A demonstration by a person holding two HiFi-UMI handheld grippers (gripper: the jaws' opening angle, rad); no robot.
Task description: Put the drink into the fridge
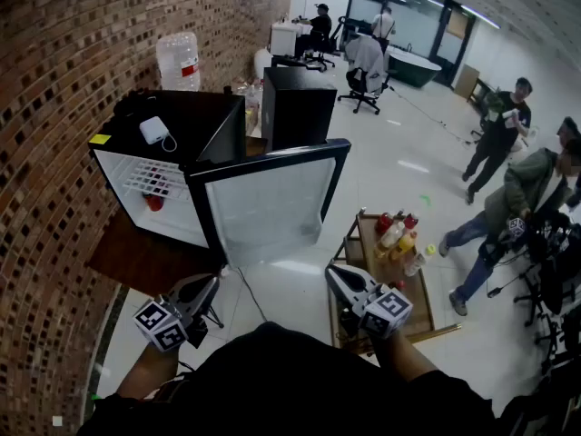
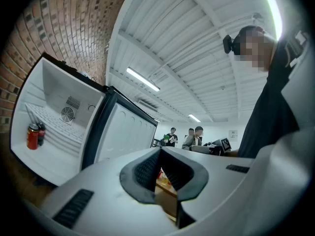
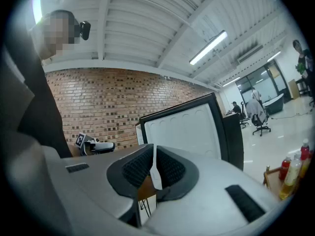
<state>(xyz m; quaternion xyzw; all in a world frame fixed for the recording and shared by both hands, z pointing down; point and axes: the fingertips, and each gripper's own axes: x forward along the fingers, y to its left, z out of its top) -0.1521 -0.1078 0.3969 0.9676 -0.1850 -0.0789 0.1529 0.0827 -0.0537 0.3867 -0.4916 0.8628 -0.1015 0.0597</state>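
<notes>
Head view: fridge stands open, its door swung to the right. Drink bottles sit on the wooden trolley beside it.

Left gripper view: left gripper jaws are closed and empty (a red can stands inside the fridge).

Right gripper view: right gripper jaws are together, holding nothing.

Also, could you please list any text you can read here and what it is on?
Nothing is legible.
The red label on the water bottle: blurred.
The yellow sticker on the fridge: too small.
The red can in the fridge: too small.
The bottles on the cart: too small.
</notes>
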